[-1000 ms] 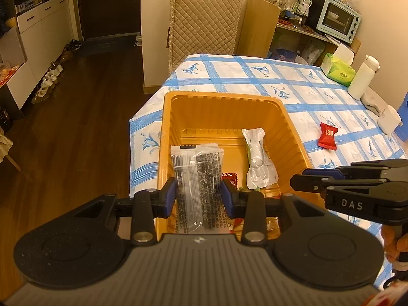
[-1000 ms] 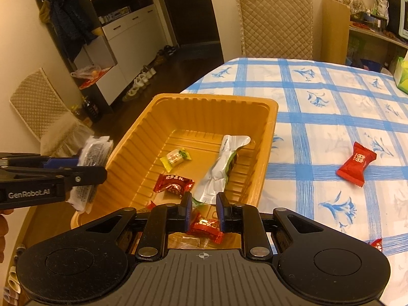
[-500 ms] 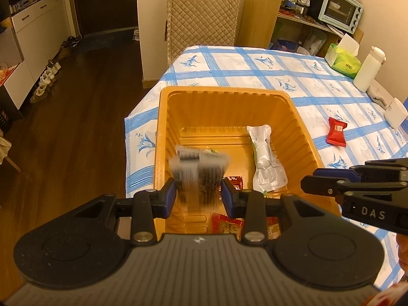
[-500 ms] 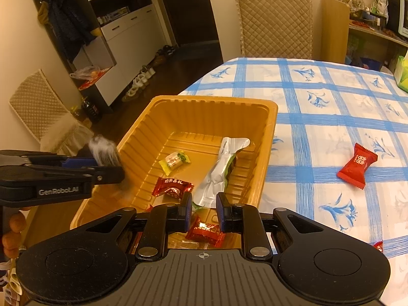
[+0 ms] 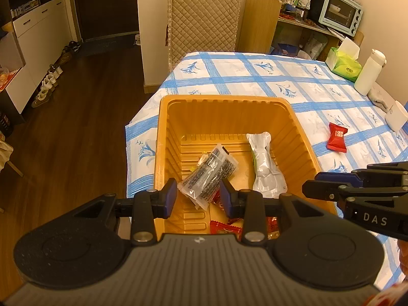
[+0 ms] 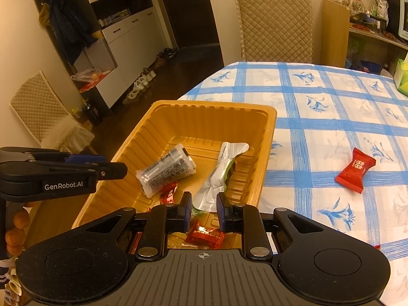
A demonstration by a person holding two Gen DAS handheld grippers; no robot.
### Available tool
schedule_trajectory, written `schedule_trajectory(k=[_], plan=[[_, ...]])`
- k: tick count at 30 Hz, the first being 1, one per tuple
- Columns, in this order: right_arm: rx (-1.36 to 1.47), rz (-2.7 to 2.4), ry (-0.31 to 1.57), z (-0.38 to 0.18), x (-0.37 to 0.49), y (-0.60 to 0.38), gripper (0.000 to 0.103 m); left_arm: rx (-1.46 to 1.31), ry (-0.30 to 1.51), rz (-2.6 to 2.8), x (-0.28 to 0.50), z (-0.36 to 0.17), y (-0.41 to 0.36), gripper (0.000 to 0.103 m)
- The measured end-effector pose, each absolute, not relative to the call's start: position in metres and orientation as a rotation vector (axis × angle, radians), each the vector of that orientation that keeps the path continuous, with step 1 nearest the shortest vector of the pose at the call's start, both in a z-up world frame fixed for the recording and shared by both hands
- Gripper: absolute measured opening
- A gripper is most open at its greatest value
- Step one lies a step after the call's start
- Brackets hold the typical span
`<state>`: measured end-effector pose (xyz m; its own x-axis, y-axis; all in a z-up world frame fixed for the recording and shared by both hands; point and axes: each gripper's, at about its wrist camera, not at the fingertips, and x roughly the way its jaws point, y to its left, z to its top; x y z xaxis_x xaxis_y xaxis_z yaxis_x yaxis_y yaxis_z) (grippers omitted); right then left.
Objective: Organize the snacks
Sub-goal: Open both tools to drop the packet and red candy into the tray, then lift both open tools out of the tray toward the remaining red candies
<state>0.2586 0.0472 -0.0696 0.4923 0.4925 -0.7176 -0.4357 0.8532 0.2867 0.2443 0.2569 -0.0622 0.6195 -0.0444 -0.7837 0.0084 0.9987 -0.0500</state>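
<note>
An orange tray (image 5: 229, 107) sits at the near corner of the surface (image 5: 255, 76), which is covered by a blue-checked cloth. Inside the tray lies a clear packet of dark snacks (image 5: 210, 174), tilted on the tray floor and partly over some red wrapped candies (image 6: 168, 191). Beside it, toward the tray's right wall, a silver foil packet (image 5: 265, 168) lies lengthwise. More red candies (image 6: 205, 234) lie at the near end of the tray. One red candy (image 5: 338, 137) rests alone on the cloth, well apart from the tray on its right.

The left gripper (image 5: 198, 199) hangs over the near end of the tray with its fingers (image 5: 169, 199) apart and nothing between them; the clear packet lies below and beyond them, free of the pads. The right gripper (image 6: 204, 211) hangs over the near right part of the tray, its fingers (image 6: 185, 211) only narrowly apart and holding nothing; the lower end of the foil packet and a red candy show through the gap, down on the tray floor.

At the far edge of the surface stand a green tissue box (image 5: 345, 63) and a white bottle (image 5: 368, 72), with a quilted chair (image 5: 202, 23) behind
</note>
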Motion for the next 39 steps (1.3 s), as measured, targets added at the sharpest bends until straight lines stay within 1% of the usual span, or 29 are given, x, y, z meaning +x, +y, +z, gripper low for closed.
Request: schedule_trajectory(k=[6,8,9,11,13,17,21,22,24,26,29,34,36,39], plan=[[0.066,0.567,0.888,-0.068,0.257,0.047,0.023,-0.05,0.903,-0.024,0.241,-0.06,0.257,0.034],[0.065,0.567,0.884,-0.066,0.256,0.047,0.025,-0.056,0.904,-0.021,0.239,-0.059,0.257,0.035],[0.065,0.566,0.883,-0.066,0.255,0.046,0.028,-0.059,0.904,-0.019,0.237,-0.059,0.257,0.037],[0.071,0.564,0.875,-0.064,0.254,0.044,0.049,-0.063,0.902,-0.016,0.235,-0.058,0.257,0.042],[0.087,0.563,0.858,-0.062,0.252,0.041,0.056,-0.067,0.899,-0.014,0.231,-0.057,0.257,0.043],[0.092,0.564,0.851,-0.058,0.249,0.038,0.059,-0.074,0.899,-0.009,0.224,-0.054,0.257,0.051],[0.096,0.569,0.843,-0.055,0.245,0.033,0.062,-0.083,0.893,0.005,0.215,-0.051,0.256,0.062],[0.097,0.569,0.84,-0.054,0.244,0.032,0.065,-0.086,0.891,0.007,0.213,-0.05,0.256,0.063],[0.098,0.569,0.835,-0.052,0.241,0.03,0.07,-0.089,0.887,0.011,0.208,-0.047,0.254,0.069],[0.101,0.567,0.83,-0.051,0.237,0.027,0.075,-0.09,0.877,0.011,0.202,-0.043,0.252,0.069],[0.105,0.571,0.826,-0.048,0.231,0.021,0.078,-0.094,0.865,0.011,0.194,-0.037,0.247,0.078],[0.11,0.578,0.824,-0.043,0.22,0.008,0.082,-0.099,0.849,0.002,0.179,-0.028,0.234,0.08],[0.109,0.583,0.824,-0.041,0.215,0.002,0.083,-0.103,0.847,0.0,0.173,-0.026,0.228,0.083],[0.113,0.591,0.822,-0.039,0.207,-0.009,0.084,-0.106,0.847,-0.001,0.162,-0.025,0.218,0.083]])
